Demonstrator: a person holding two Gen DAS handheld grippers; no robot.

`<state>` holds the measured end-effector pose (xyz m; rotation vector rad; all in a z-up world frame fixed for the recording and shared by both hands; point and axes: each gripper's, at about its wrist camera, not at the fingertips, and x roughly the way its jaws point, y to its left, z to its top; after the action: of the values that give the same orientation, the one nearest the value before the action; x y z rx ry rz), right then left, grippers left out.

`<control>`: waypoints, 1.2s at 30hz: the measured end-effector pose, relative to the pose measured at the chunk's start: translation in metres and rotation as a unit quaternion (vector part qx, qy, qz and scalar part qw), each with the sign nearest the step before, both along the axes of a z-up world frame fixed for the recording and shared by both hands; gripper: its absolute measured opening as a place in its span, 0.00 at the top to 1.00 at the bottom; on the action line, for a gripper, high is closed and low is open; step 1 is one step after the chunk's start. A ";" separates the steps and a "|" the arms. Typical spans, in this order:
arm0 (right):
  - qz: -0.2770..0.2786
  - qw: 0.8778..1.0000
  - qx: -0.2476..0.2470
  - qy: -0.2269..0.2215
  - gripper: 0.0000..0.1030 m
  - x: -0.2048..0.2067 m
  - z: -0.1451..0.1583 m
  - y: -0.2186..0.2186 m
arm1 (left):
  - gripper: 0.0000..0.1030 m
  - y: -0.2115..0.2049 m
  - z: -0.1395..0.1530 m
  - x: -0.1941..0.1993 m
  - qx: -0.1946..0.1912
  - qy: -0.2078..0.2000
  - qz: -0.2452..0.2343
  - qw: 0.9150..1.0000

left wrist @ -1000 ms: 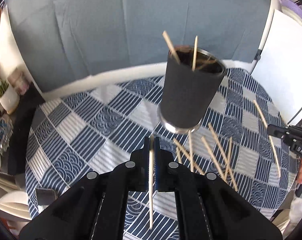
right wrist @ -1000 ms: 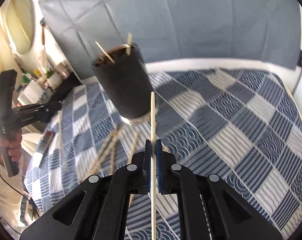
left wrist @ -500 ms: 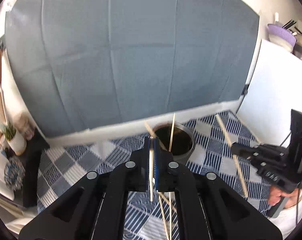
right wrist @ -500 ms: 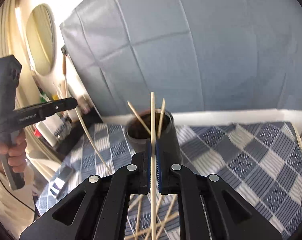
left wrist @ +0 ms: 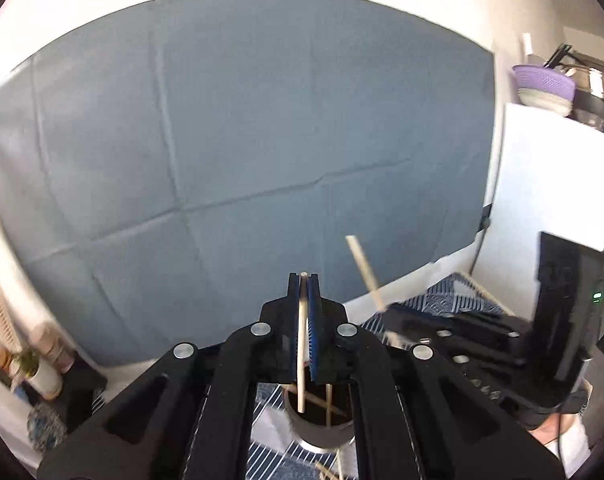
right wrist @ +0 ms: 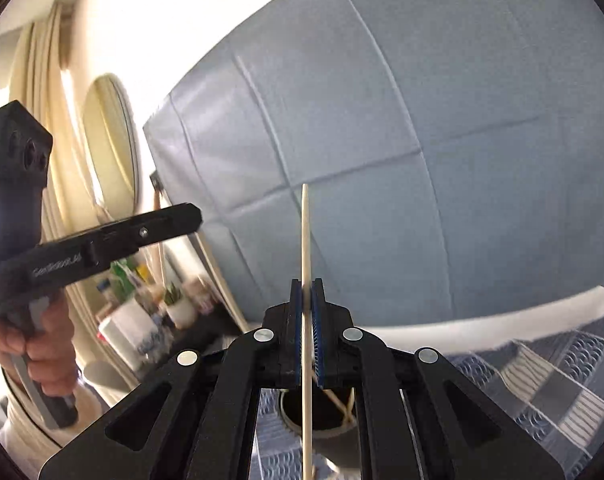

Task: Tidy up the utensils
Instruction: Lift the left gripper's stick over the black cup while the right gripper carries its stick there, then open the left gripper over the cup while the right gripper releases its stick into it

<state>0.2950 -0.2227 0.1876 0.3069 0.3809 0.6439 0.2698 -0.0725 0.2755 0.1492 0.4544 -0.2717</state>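
Left gripper [left wrist: 303, 280] clamped on a wooden chopstick [left wrist: 301, 360], low centre of frame, its lower end over the mouth of the dark cup [left wrist: 320, 428]. Cup holds approx. two crossed sticks.

Right gripper [right wrist: 306, 285] clamped on another chopstick [right wrist: 306, 240], upright, w/ its lower part across the same cup [right wrist: 334, 436], bottom centre, on checked tablecloth [right wrist: 542, 384].

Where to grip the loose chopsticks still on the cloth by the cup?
Only their tips show past the dark cup in the left wrist view. They lie flat on the checked tablecloth, so probably come from above, pinching across mid-shaft. Both the left gripper and right gripper are full, each pinching a chopstick; drop those first.
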 end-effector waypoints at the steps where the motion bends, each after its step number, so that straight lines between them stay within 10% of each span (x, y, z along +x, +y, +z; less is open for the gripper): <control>1: 0.001 1.000 0.010 -0.004 0.95 0.008 -0.003 0.001 | 0.96 -0.002 -0.001 0.004 -0.003 -0.001 -0.003 1.000; 15: 0.013 0.994 0.104 -0.022 0.95 0.071 -0.067 0.018 | 0.96 -0.003 -0.070 0.050 0.007 0.054 -0.007 0.998; 28: 0.015 0.999 0.050 -0.003 0.92 0.053 -0.076 0.022 | 0.94 0.013 -0.095 0.047 -0.013 0.076 -0.002 0.997; 31: -0.008 0.999 0.036 -0.012 0.88 0.042 -0.067 0.015 | 0.71 0.027 -0.091 0.038 -0.031 0.066 0.012 0.997; 33: -0.021 0.999 0.033 -0.016 0.56 0.032 -0.062 0.007 | 0.56 0.034 -0.088 0.032 -0.038 0.062 0.019 0.997; 36: -0.038 0.999 0.031 -0.024 0.35 0.016 -0.054 -0.003 | 0.32 0.042 -0.084 0.020 -0.035 0.048 0.028 0.998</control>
<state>0.3113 -0.2252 0.1335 0.3625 0.3017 0.5893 0.2900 -0.0302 0.1911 0.0542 0.5434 -0.2400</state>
